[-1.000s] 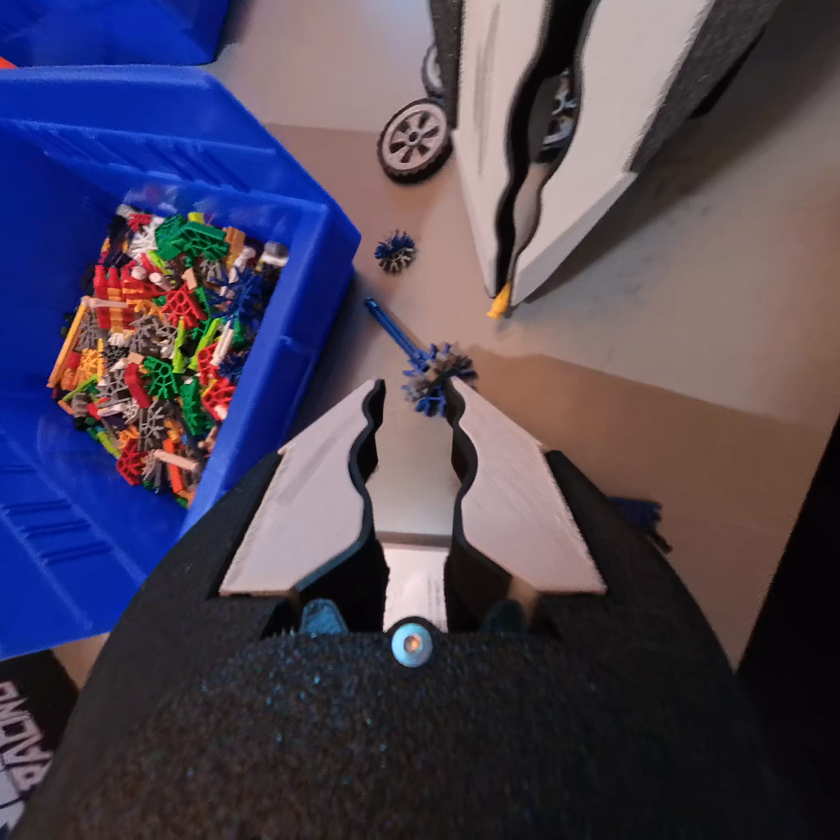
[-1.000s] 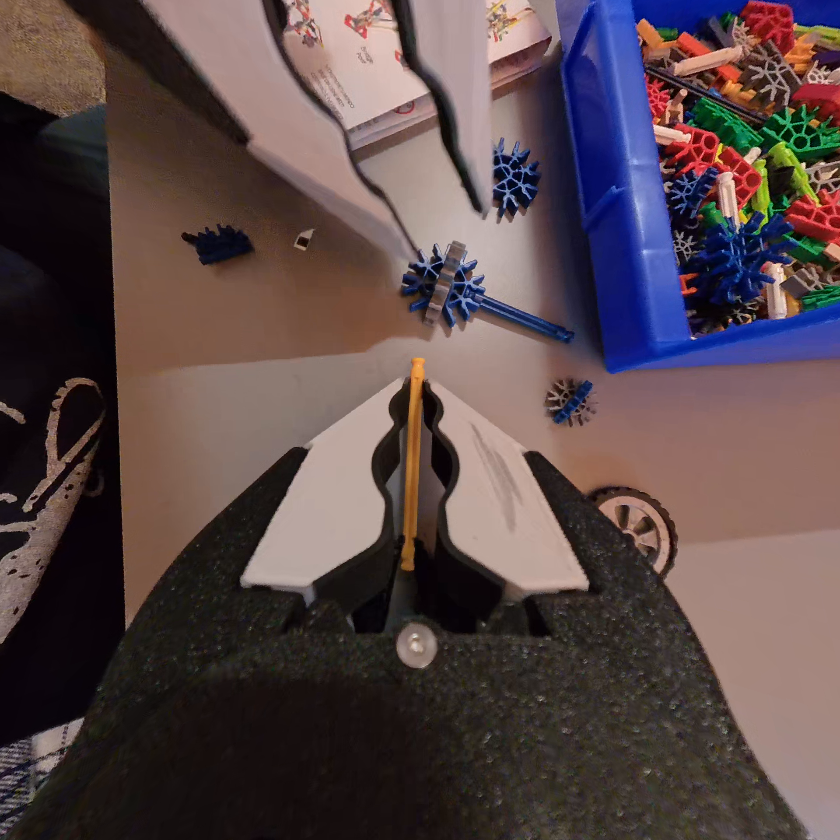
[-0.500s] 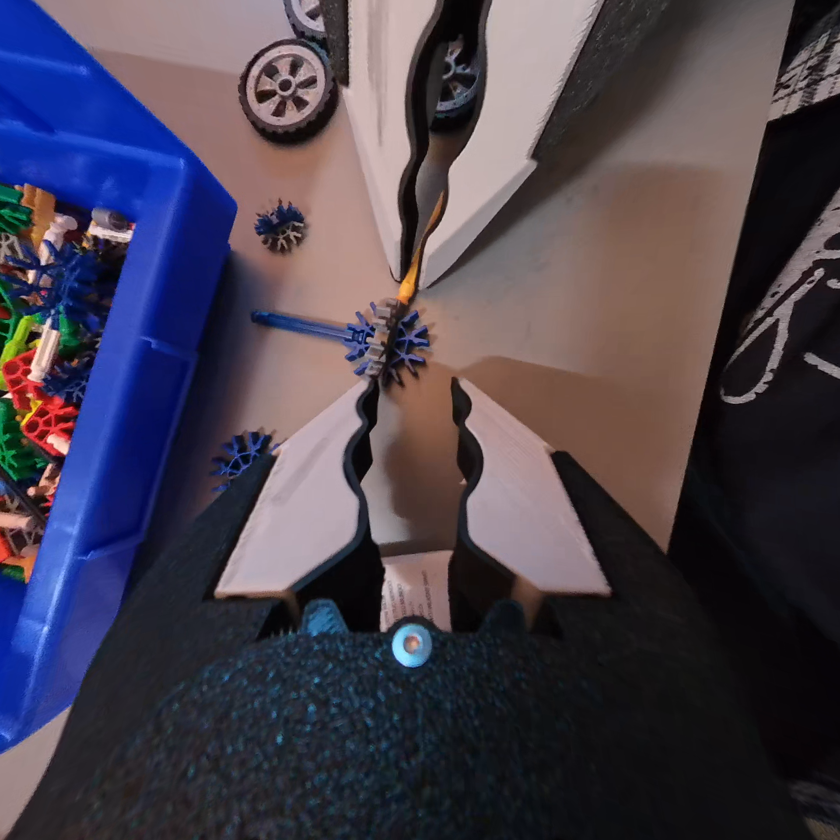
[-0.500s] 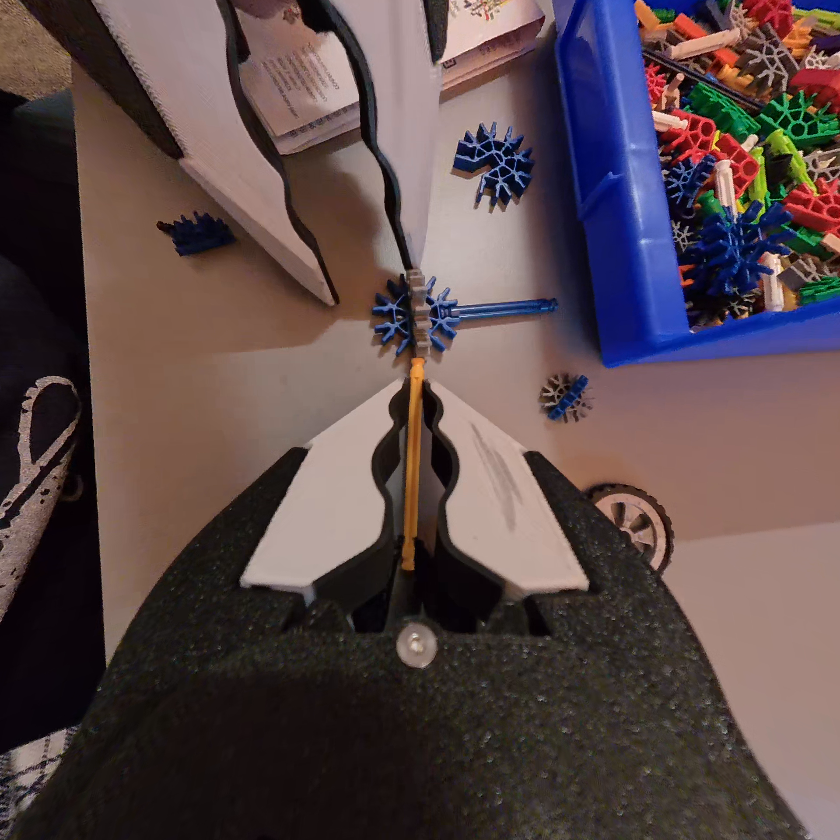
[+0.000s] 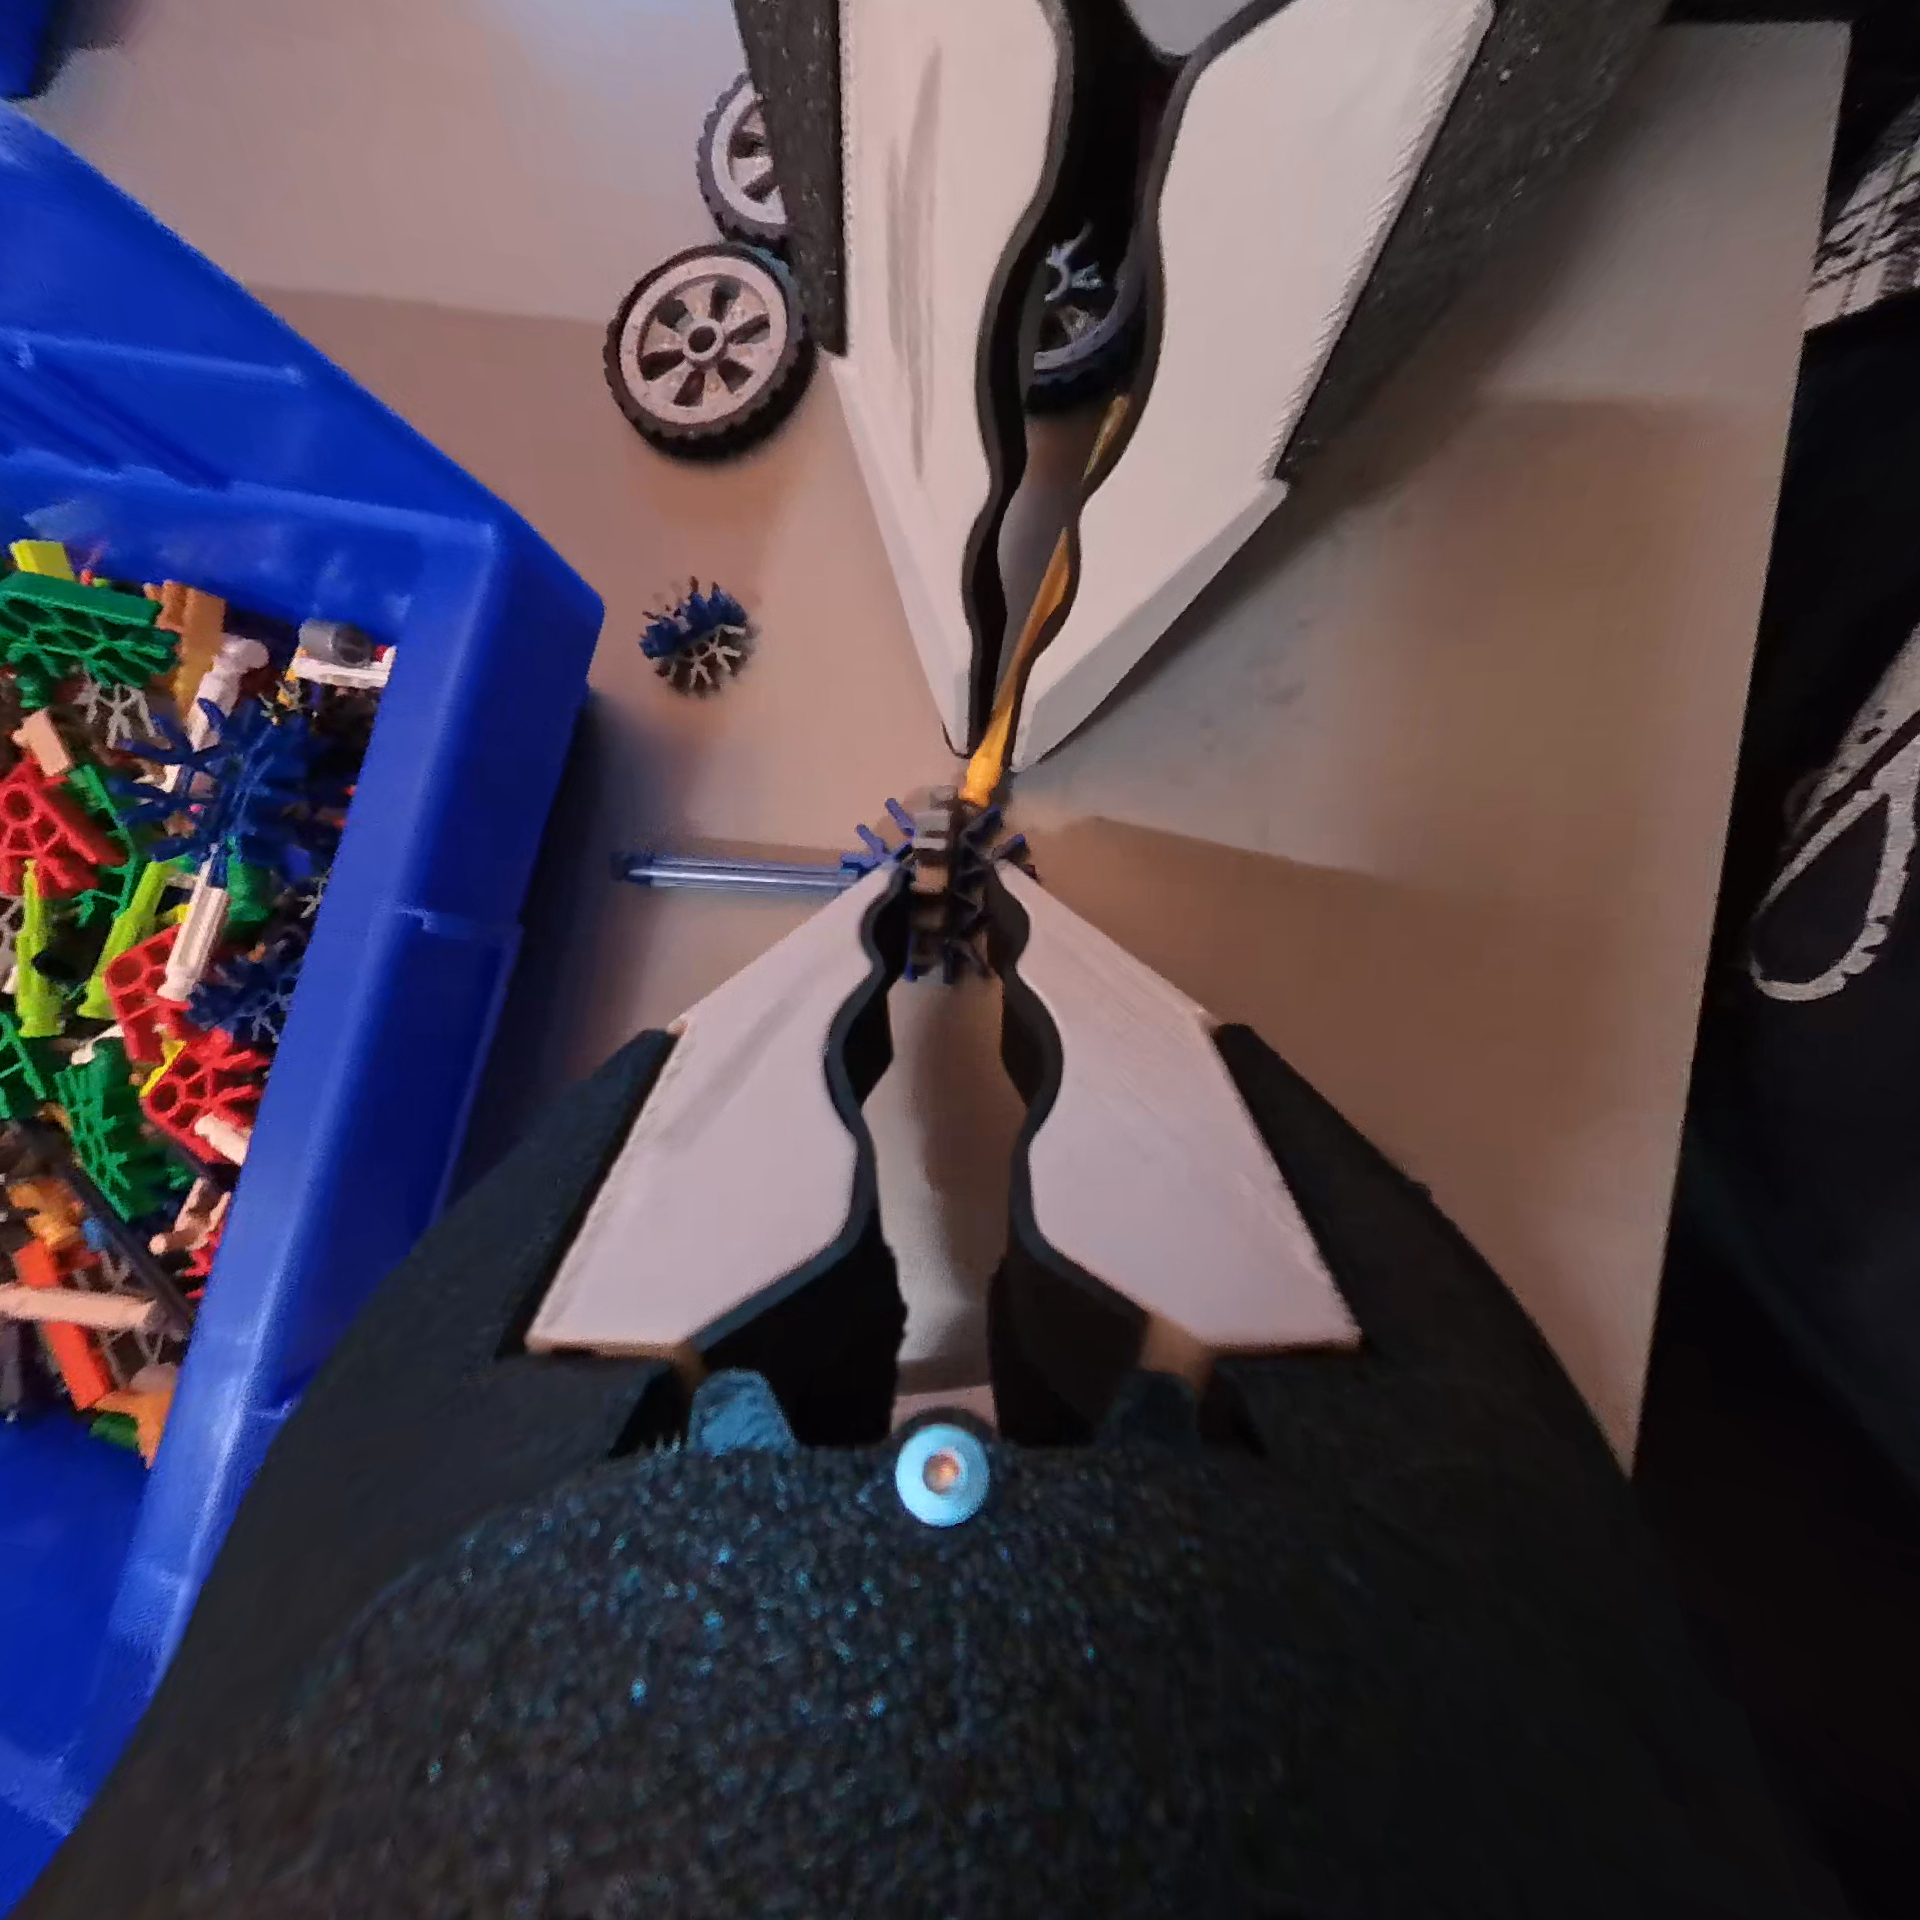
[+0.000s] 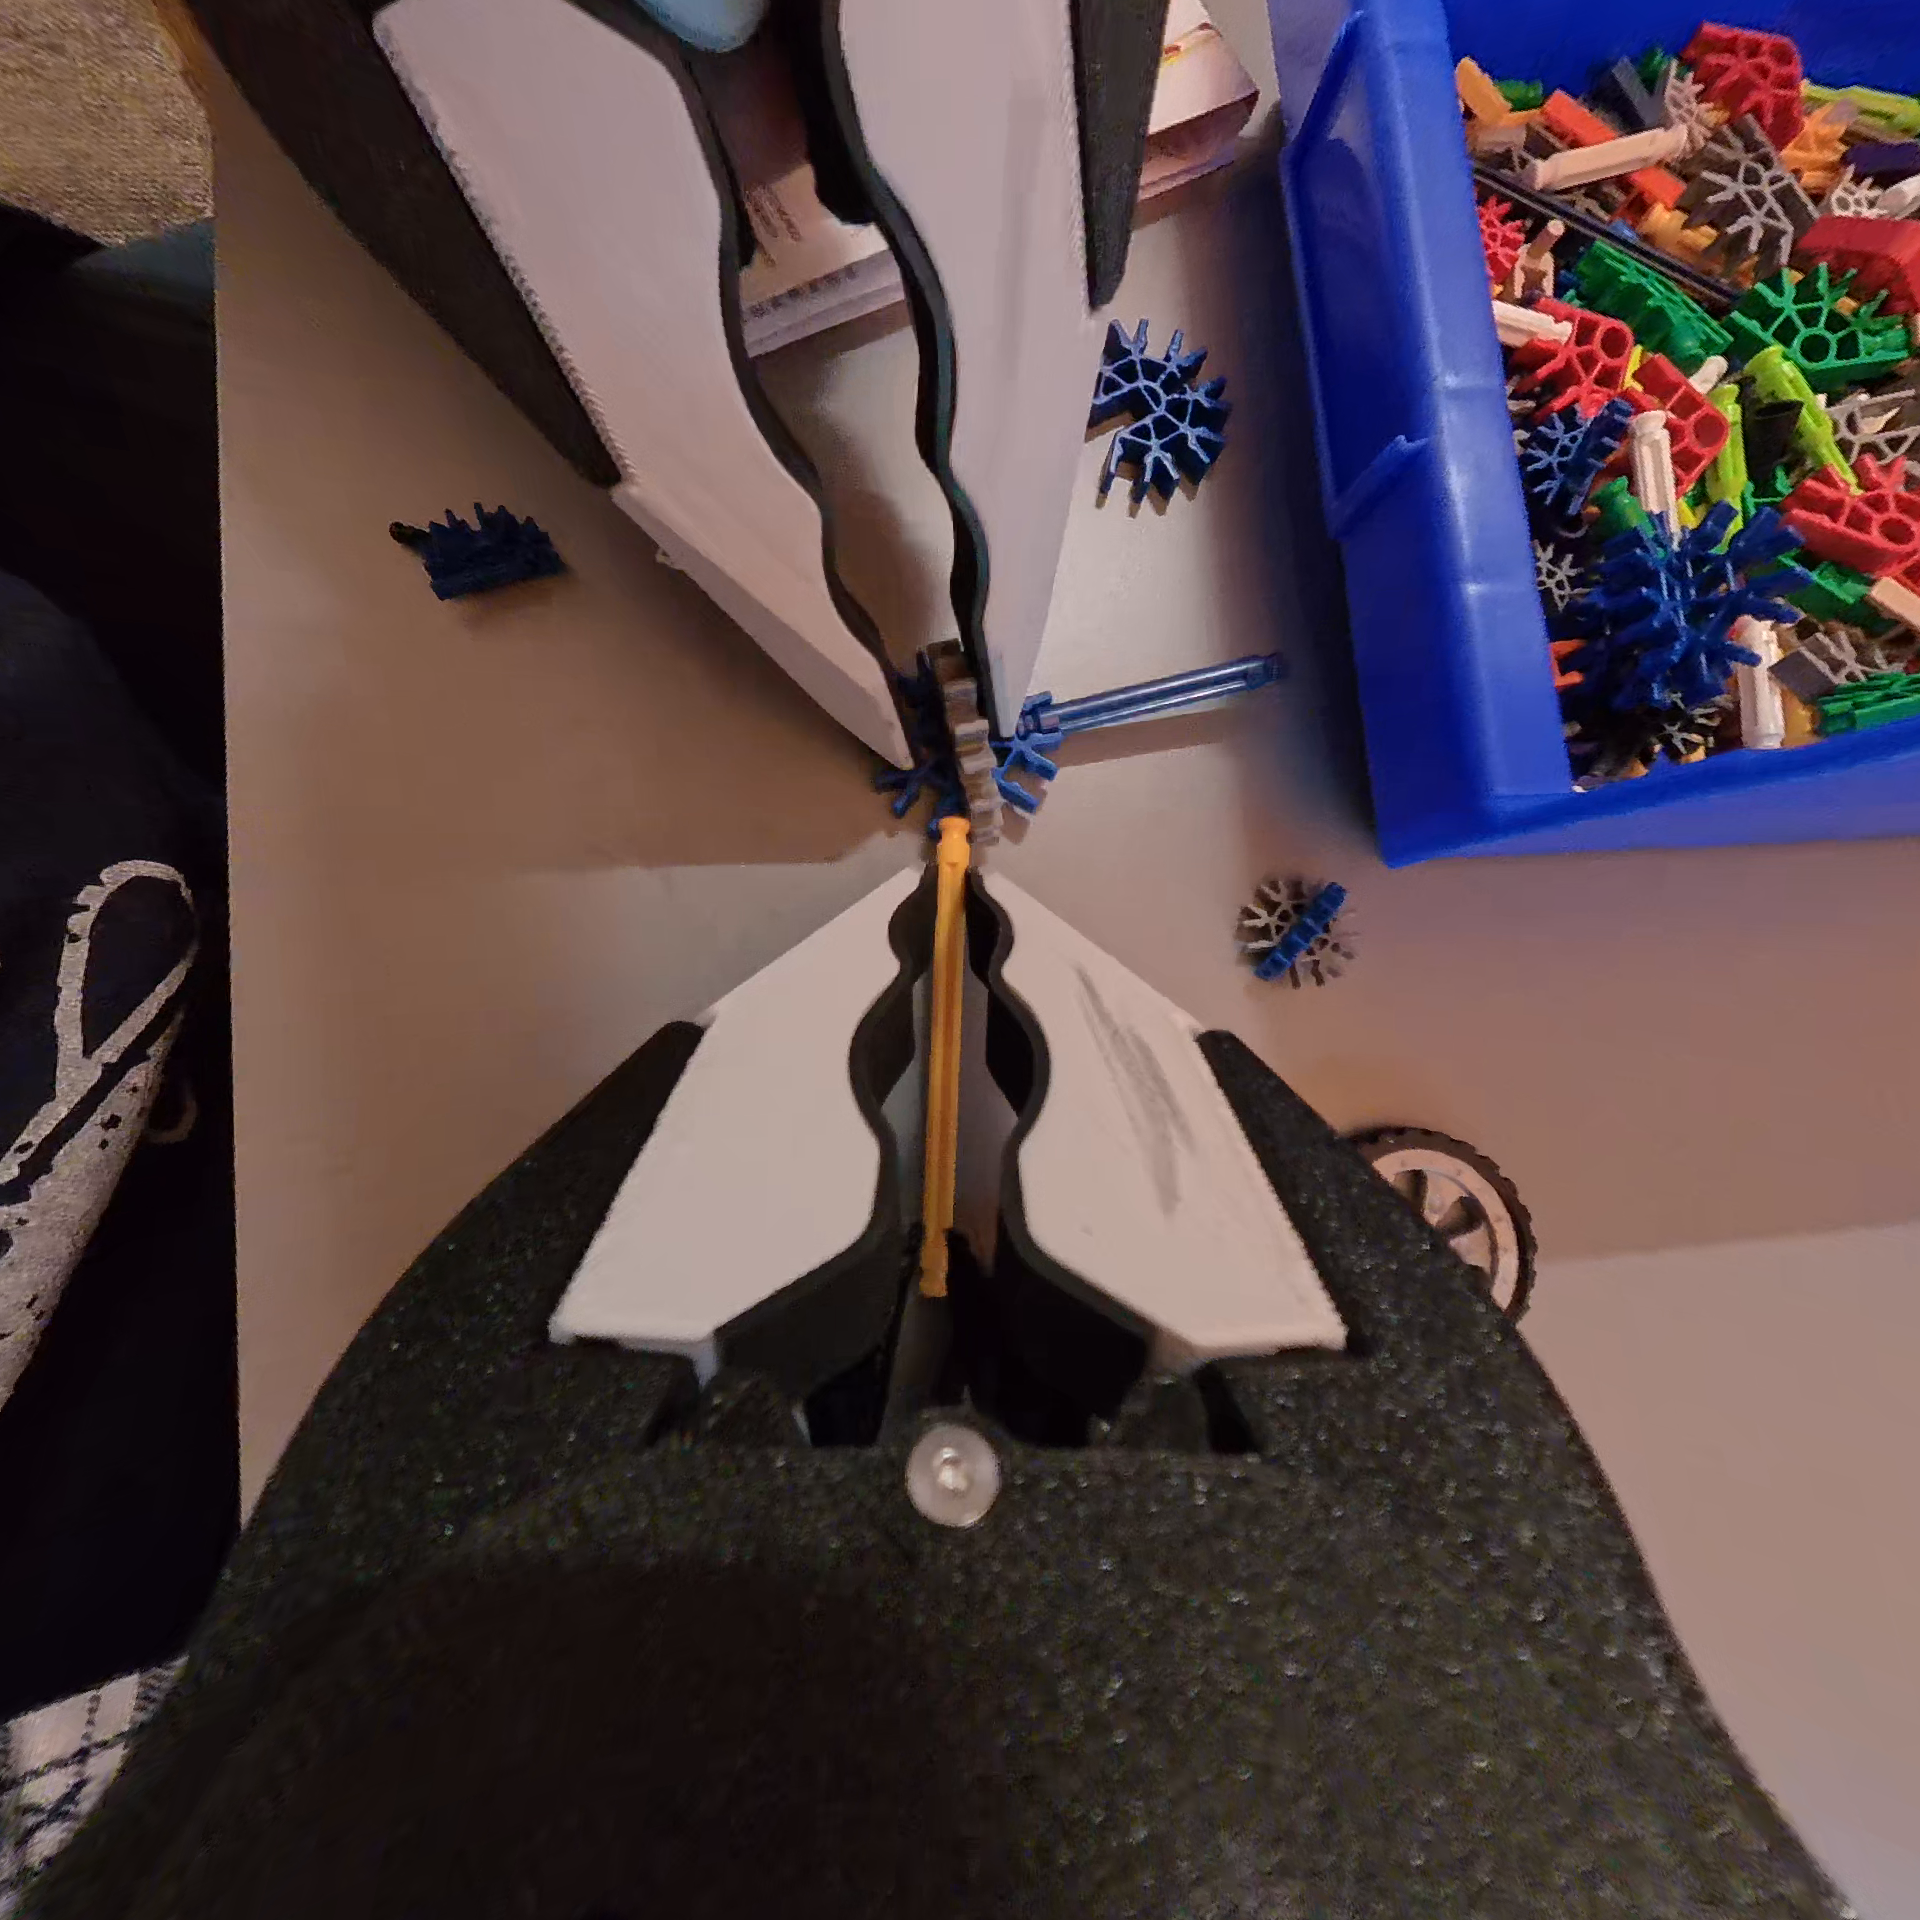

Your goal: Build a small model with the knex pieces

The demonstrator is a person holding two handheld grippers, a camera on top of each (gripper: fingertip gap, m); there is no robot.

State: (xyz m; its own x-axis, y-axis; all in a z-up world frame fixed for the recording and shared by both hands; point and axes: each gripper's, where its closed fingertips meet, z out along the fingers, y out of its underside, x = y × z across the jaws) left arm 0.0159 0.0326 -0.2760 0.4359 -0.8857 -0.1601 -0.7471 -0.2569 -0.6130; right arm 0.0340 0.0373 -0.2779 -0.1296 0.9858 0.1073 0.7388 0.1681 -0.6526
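Closed since before, left claw grips connector cluster; right claw pinches yellow rod.

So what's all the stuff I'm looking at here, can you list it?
Connector cluster: one, blue and grey, between both grippers, blue rod sticking out.
Yellow rod: one, in right gripper, tip at cluster.
Bin: one, blue, full of mixed pieces.
Loose connectors: blue pair, blue-grey one, dark blue one.
Wheels: at least two, grey, black tyres.
Booklet: behind left gripper.
Table: beige.
Left gripper: around cluster.
Right gripper: shut.
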